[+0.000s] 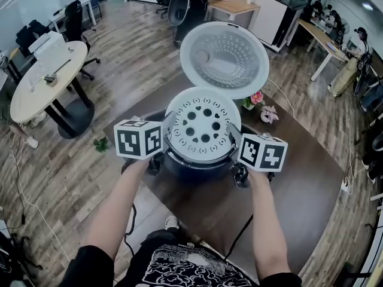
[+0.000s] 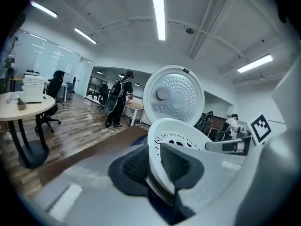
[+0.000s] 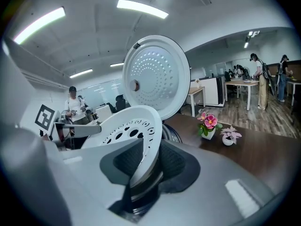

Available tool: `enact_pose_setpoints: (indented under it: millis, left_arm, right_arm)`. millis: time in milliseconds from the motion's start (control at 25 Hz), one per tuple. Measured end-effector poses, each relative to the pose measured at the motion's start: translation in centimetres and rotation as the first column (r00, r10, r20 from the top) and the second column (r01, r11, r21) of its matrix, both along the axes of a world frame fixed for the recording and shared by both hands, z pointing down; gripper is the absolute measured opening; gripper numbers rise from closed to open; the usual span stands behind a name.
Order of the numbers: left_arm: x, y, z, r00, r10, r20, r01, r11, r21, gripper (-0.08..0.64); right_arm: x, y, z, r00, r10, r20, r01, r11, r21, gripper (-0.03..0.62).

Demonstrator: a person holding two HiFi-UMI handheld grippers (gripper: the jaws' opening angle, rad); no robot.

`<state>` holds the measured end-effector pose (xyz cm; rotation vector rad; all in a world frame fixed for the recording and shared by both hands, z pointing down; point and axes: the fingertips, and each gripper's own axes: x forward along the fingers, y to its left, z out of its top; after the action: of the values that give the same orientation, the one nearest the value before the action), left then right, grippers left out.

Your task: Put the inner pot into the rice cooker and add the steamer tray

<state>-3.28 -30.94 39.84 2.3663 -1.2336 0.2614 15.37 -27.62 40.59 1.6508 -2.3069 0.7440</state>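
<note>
Holding the tray (image 1: 200, 123) by its rim from both sides: left gripper (image 1: 169, 131) pinches the left edge and right gripper (image 1: 232, 135) pinches the right edge, with the rim between the pads in both gripper views. The white, perforated tray lies roughly level over the mouth of the cooker (image 1: 197, 165), covering the opening; can't tell if it is fully seated. The lid (image 1: 224, 58) stands open behind it. The cooker sits by the near-left edge of the table (image 1: 299, 184). Two flower pots (image 1: 256, 98) stand just right of the lid, toward the far edge.
</note>
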Motion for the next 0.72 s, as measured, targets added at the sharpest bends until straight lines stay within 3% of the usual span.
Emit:
enact_pose_setpoints:
  millis: [280, 600, 720]
  left_arm:
    - [0.3, 0.1, -0.7, 1.000, 0.003, 0.014, -0.003, 1.000, 0.009, 0.088]
    - [0.4, 0.0, 0.0, 0.999, 0.007, 0.032, -0.007, 1.000, -0.001, 0.094]
    - [0.6, 0.2, 0.8, 0.998, 0.010, 0.064, -0.011, 1.000, 0.004, 0.098]
  right_arm:
    - [0.2, 0.1, -1.0, 0.994, -0.001, -0.114, 0.003, 1.000, 0.015, 0.124]
    - [0.6, -0.4, -0.3, 0.980, 0.009, -0.198, -0.004, 1.000, 0.025, 0.132]
    - [0.9, -0.4, 0.4, 0.981, 0.013, -0.193, -0.008, 1.000, 0.025, 0.132]
